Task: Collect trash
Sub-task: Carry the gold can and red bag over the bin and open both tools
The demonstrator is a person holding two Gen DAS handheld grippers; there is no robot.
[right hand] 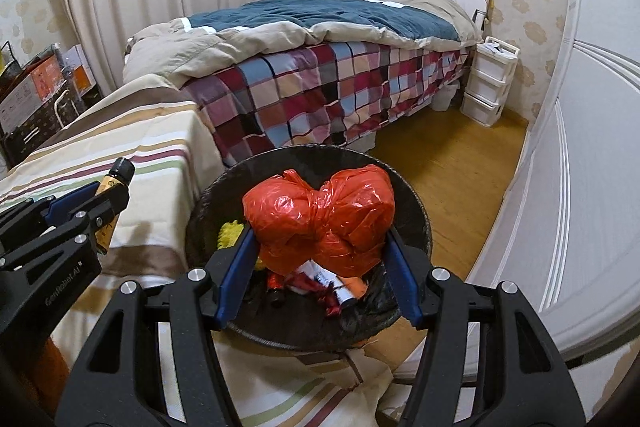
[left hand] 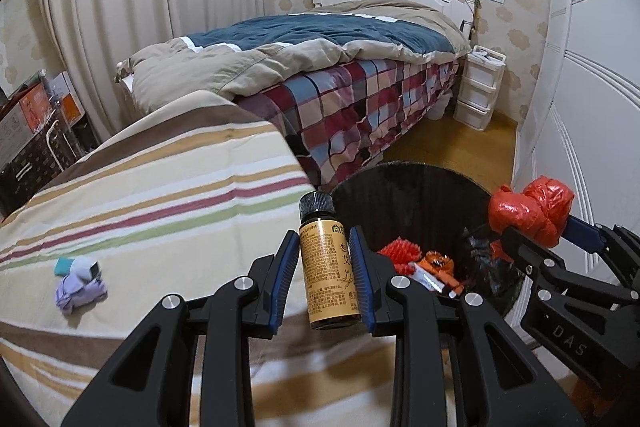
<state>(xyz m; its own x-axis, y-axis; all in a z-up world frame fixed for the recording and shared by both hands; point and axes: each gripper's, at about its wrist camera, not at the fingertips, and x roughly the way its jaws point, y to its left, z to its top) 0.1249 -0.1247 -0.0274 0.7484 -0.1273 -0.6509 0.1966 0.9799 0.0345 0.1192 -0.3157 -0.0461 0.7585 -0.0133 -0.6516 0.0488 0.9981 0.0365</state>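
Bedside bin (right hand: 416, 223) rim | left jaws clamp bottle (left hand: 330, 267) | right jaws clamp red bag (right hand: 320, 223)

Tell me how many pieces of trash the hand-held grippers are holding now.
2. The left hand-held gripper grips a small brown glass bottle with a black cap, beside the bin. The right hand-held gripper grips a knotted red plastic bag above the black round trash bin.

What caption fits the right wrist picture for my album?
Right gripper holds a knotted red plastic bag above the black trash bin.
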